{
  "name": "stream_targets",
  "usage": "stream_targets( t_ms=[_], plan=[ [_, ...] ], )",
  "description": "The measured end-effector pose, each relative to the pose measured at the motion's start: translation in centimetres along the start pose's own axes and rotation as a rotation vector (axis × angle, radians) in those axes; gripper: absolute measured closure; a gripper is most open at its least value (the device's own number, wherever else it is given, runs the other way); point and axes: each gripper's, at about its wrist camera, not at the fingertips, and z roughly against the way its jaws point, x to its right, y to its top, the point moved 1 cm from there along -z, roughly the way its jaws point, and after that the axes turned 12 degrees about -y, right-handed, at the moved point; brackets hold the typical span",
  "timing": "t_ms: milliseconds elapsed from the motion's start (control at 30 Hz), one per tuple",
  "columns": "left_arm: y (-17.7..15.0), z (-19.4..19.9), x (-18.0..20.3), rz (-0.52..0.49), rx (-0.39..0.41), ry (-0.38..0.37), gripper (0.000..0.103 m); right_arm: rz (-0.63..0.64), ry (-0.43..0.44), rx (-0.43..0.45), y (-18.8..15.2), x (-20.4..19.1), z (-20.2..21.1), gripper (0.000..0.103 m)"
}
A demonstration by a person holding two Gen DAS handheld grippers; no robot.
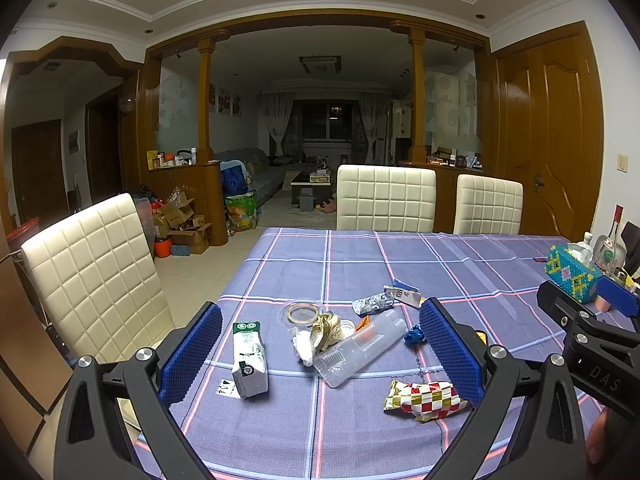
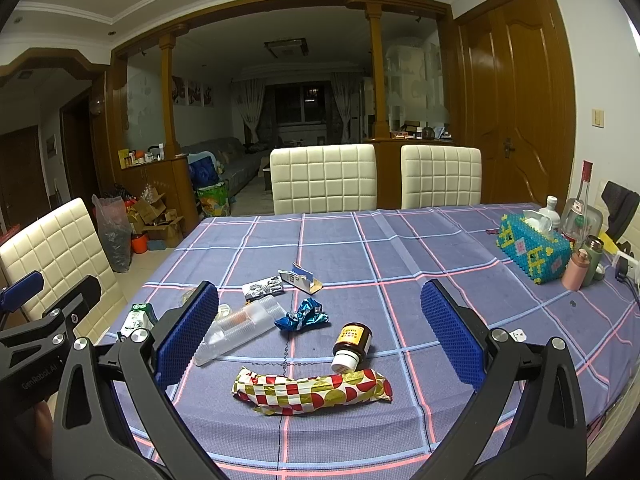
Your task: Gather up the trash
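Trash is scattered on the plaid tablecloth [image 2: 400, 240], ahead of both claws, none held. Left gripper [image 1: 320, 354] jaws spread wide, empty; milk carton [image 1: 249, 360] sits just inside its left pad, checkered wrapper [image 1: 424, 396] just inside its right pad, clear cup stack [image 1: 360, 348] lying between. Right gripper [image 2: 318, 330] also wide open, empty; the checkered wrapper [image 2: 312, 390] lies between its pads nearest the camera, brown pill bottle [image 2: 352, 346] tipped on its side touching it, blue foil wad [image 2: 304, 316] just beyond.

Count: one carton, one cup stack, one checkered wrapper, one bottle, one blue foil, one silver foil packet [image 2: 264, 287], one round clear lid [image 1: 303, 312]. Three cream chairs; nearest far one [image 2: 324, 178].
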Motion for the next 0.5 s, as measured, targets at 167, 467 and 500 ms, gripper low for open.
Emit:
stream_targets(
  t_ms=[167,467,500],
  plan=[
    [0.00,-0.03,-0.01,0.000,-0.002,-0.001,0.006,0.000,0.000,-0.002,0.01,-0.02,-0.02,0.003],
    [-0.62,-0.14,0.45,0.000,-0.003,0.000,0.006,0.000,0.001,-0.003,0.00,-0.06,-0.08,0.003],
    [-0.66,-0.14,0.45,0.001,-0.004,0.000,0.006,0.000,0.001,-0.003,0.01,-0.06,-0.08,0.003]
  ],
)
